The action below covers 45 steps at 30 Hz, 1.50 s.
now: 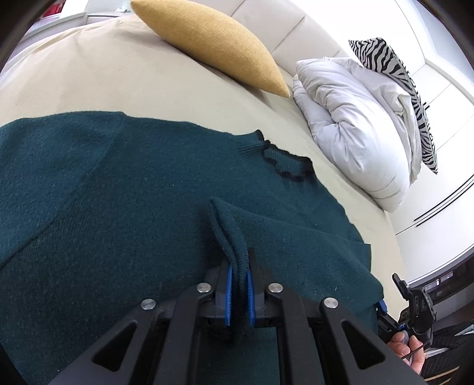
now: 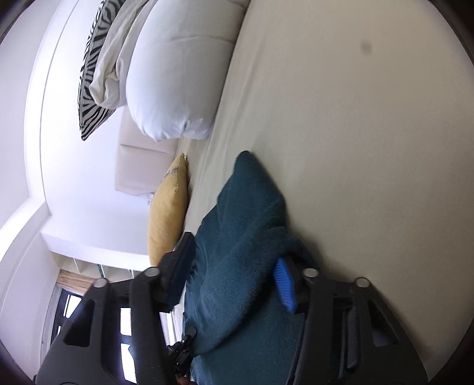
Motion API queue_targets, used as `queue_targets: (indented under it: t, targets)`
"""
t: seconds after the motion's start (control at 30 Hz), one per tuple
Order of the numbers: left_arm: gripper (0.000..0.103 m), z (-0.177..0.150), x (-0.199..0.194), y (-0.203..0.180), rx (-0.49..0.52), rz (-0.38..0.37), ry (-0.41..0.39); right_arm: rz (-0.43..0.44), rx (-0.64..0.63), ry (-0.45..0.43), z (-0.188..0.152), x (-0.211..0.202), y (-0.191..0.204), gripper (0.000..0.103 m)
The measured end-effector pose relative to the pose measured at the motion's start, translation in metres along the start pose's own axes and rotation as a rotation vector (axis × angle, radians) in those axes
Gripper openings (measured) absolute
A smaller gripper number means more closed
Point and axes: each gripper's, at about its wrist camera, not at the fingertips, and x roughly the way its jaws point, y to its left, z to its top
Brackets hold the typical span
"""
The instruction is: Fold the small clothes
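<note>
A dark green knit sweater (image 1: 118,192) lies spread on a cream bed (image 1: 103,83), its black-trimmed collar (image 1: 284,160) pointing to the far right. My left gripper (image 1: 238,266) is shut on the ribbed hem of the sweater (image 1: 228,234) and holds a fold of it lifted over the body. In the right wrist view my right gripper (image 2: 237,266) has its jaws wide apart around a bunched part of the sweater (image 2: 237,237). The fabric lies between the fingers without being pinched. The right gripper also shows at the left wrist view's right edge (image 1: 414,308).
A mustard cushion (image 1: 213,44) and a folded white duvet (image 1: 355,124) with a zebra-print pillow (image 1: 394,74) lie at the head of the bed by a white headboard (image 1: 284,23). Bare sheet (image 2: 355,148) stretches right of the sweater.
</note>
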Motion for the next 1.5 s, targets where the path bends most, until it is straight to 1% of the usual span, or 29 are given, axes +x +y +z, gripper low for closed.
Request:
queue_targets:
  t: [0.07,0.13,0.2,0.27,0.3,0.37,0.43,0.47,0.53,0.57,0.6,0.63,0.67,0.7,0.77,0.87,0.97,1.0,1.03,1.13,1.17,1.2,1.23,1.27,1.3,1.37,1.4,1.47,1.5]
  targets:
    - [0.011,-0.001,0.006,0.007,-0.01,-0.001,0.021,-0.008,-0.013,0.021,-0.002,0.001,-0.004,0.036]
    - [0.011,0.001,0.005,0.01,-0.021,-0.015,0.021,-0.05,-0.072,0.078,-0.007,-0.001,0.005,0.038]
    - [0.011,0.002,0.005,0.009,-0.01,-0.017,0.026,-0.122,-0.139,0.148,-0.011,-0.008,0.018,0.039]
    - [0.012,0.002,0.006,0.008,0.009,-0.017,0.031,-0.158,-0.211,0.181,-0.014,-0.018,0.031,0.04]
    - [0.012,0.002,0.007,0.009,0.009,-0.019,0.029,-0.186,-0.277,0.169,-0.013,-0.025,0.045,0.04]
    - [0.012,0.002,0.007,0.011,0.002,-0.027,0.025,-0.212,-0.367,0.127,-0.007,-0.036,0.063,0.04]
    - [0.012,0.001,0.007,0.011,0.0,-0.03,0.016,-0.244,-0.419,0.077,0.004,-0.034,0.078,0.04]
    - [0.012,0.002,0.007,0.011,0.001,-0.03,0.014,-0.293,-0.444,0.069,0.011,-0.025,0.082,0.04]
    - [0.012,0.002,0.007,0.011,0.002,-0.031,0.012,-0.367,-0.493,0.119,0.019,0.005,0.081,0.04]
    - [0.012,0.002,0.007,0.011,0.005,-0.032,0.014,-0.399,-0.499,0.16,0.02,0.02,0.076,0.04]
    - [0.012,0.002,0.007,0.011,0.009,-0.034,0.014,-0.448,-0.506,0.242,0.018,0.042,0.067,0.04]
    - [0.012,0.003,0.007,0.012,0.013,-0.036,0.016,-0.486,-0.53,0.285,0.016,0.055,0.061,0.034]
    - [0.012,0.003,0.006,0.013,0.014,-0.041,0.019,-0.513,-0.59,0.261,0.011,0.057,0.06,0.025]
    - [0.012,0.004,0.006,0.012,0.013,-0.043,0.017,-0.528,-0.646,0.23,0.006,0.056,0.062,0.021]
    - [0.012,0.004,0.005,0.012,0.015,-0.041,0.011,-0.528,-0.641,0.193,0.006,0.049,0.059,0.009]
    - [0.012,0.004,0.005,0.01,0.014,-0.037,0.002,-0.522,-0.609,0.133,0.013,0.037,0.049,0.002]
    - [0.012,0.004,0.004,0.009,0.026,-0.021,-0.014,-0.553,-0.631,0.103,0.015,0.029,0.051,0.0]
    - [0.012,0.005,0.005,0.009,0.027,-0.021,-0.014,-0.568,-0.664,0.113,0.013,0.029,0.055,0.001]
    - [0.012,0.004,0.006,0.009,0.027,-0.02,-0.013,-0.562,-0.679,0.118,0.013,0.028,0.059,0.001]
    - [0.012,0.003,0.01,0.009,0.043,-0.011,-0.015,-0.487,-0.649,0.061,0.022,0.019,0.075,0.008]
    - [0.012,0.003,0.01,0.009,0.044,-0.009,-0.02,-0.476,-0.64,0.046,0.026,0.021,0.079,0.013]
    - [0.012,0.003,0.009,0.007,0.051,-0.005,-0.024,-0.481,-0.648,0.058,0.029,0.029,0.083,0.021]
    - [0.012,0.002,0.009,0.007,0.056,-0.004,-0.028,-0.489,-0.664,0.077,0.029,0.04,0.087,0.038]
    - [0.013,0.002,0.009,0.007,0.058,-0.005,-0.029,-0.499,-0.695,0.105,0.027,0.052,0.089,0.047]
    - [0.013,0.002,0.01,0.008,0.061,-0.006,-0.031,-0.523,-0.741,0.133,0.022,0.066,0.09,0.047]
    - [0.013,0.0,0.009,0.008,0.071,-0.001,-0.037,-0.635,-0.844,0.171,0.015,0.093,0.087,0.037]
    - [0.013,-0.004,0.009,0.006,0.087,0.008,-0.052,-0.664,-0.89,0.155,0.011,0.1,0.087,0.037]
    - [0.013,-0.008,0.01,0.007,0.115,0.007,-0.074,-0.672,-0.892,0.125,0.015,0.106,0.085,0.035]
    - [0.013,-0.006,0.012,0.011,0.094,-0.013,-0.069,-0.67,-0.881,0.117,0.018,0.108,0.084,0.035]
